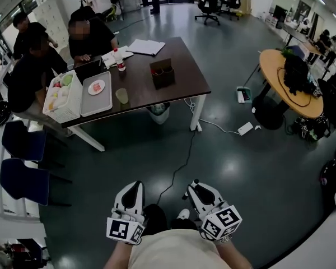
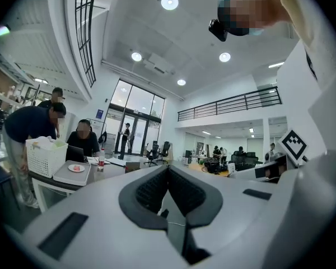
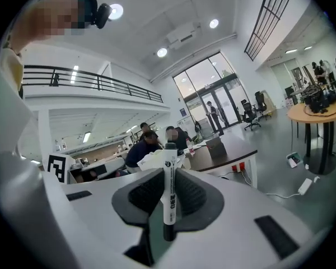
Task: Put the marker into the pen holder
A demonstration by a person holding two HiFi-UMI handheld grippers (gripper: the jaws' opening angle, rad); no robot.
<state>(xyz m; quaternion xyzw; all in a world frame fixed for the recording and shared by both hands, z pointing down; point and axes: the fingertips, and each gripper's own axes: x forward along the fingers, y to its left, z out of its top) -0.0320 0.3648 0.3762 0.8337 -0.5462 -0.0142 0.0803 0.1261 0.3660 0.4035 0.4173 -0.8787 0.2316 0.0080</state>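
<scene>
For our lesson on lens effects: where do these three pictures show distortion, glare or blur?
Head view: fisheye bends the table edges; lamps glare off the glossy floor. Left gripper view: the balcony railing curves, a ceiling lamp blows out white. Right gripper view: the marker looks sharp; window frames bow.

On the table (image 1: 182,80) the pen holder (image 1: 162,73) stands right of the middle. The cup (image 1: 122,96) sits left of it at the table's near edge, the bottle (image 1: 120,60) behind the cup. The tray (image 1: 103,104) lies at the table's left end with a plate (image 1: 96,87) on it, and the basket (image 1: 63,97) is just left of the tray. Papers (image 1: 145,47) lie at the table's far edge, and a bin (image 1: 158,112) stands under its near edge
</scene>
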